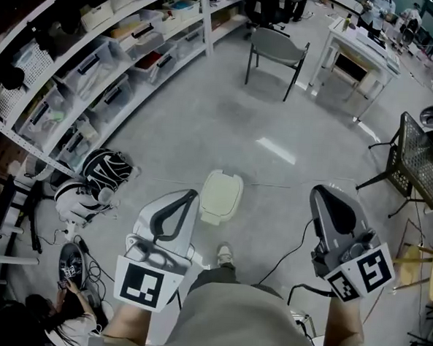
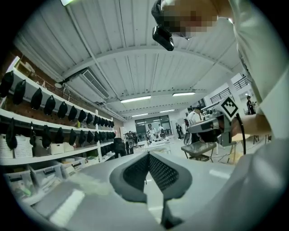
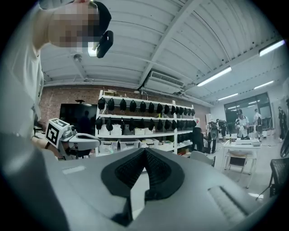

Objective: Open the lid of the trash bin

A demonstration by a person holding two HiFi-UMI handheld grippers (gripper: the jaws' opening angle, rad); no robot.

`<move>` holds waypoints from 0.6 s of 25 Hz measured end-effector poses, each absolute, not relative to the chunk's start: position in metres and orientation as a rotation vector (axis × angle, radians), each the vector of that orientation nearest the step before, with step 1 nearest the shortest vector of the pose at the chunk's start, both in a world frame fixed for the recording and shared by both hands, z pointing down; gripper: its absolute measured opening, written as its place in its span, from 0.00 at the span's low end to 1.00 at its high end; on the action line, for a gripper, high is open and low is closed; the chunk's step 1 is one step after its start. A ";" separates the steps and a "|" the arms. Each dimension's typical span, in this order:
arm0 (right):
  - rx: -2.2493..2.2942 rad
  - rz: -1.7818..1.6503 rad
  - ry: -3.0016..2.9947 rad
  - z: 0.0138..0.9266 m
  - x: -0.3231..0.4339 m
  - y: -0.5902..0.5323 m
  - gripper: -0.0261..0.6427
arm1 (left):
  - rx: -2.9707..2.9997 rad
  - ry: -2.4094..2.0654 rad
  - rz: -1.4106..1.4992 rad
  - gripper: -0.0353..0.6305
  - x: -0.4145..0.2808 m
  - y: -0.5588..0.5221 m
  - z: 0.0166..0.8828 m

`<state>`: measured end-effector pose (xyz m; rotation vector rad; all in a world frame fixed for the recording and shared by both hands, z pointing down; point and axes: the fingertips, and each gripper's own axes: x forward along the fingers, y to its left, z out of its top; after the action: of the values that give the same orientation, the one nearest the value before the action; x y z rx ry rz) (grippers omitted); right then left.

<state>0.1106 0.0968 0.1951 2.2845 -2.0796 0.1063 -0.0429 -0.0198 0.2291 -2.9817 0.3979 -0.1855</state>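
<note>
A cream trash bin [image 1: 221,197] stands on the grey floor with its lid down, just ahead of my shoe [image 1: 226,255]. My left gripper [image 1: 193,195] is held at waist height, its tip just left of the bin in the head view and well above it, shut on nothing. My right gripper [image 1: 319,191] hangs to the bin's right, also shut and empty. In the left gripper view the pads meet at the tip of the left gripper [image 2: 148,154]; the right gripper [image 3: 144,150] looks the same in its own view. Neither gripper view shows the bin.
Long shelves [image 1: 99,66] with storage boxes run along the left. A black-and-white backpack [image 1: 107,173] lies by them, and a person crouches at the bottom left [image 1: 54,319]. A grey chair [image 1: 276,52], white table [image 1: 363,53] and black mesh chair [image 1: 415,155] stand farther off.
</note>
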 end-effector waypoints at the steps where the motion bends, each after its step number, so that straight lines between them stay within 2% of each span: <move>1: 2.281 0.102 -2.076 0.195 0.117 0.087 0.04 | -2.981 0.404 -0.190 0.06 -0.039 -0.029 0.232; 15: 2.099 0.228 -2.192 0.229 0.147 -0.018 0.04 | -3.000 0.615 -0.295 0.06 -0.022 -0.118 0.259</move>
<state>0.1468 -0.0184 0.2291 2.0992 -2.1916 0.2276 -0.0221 -0.1183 0.2586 -2.9997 0.6152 -0.2949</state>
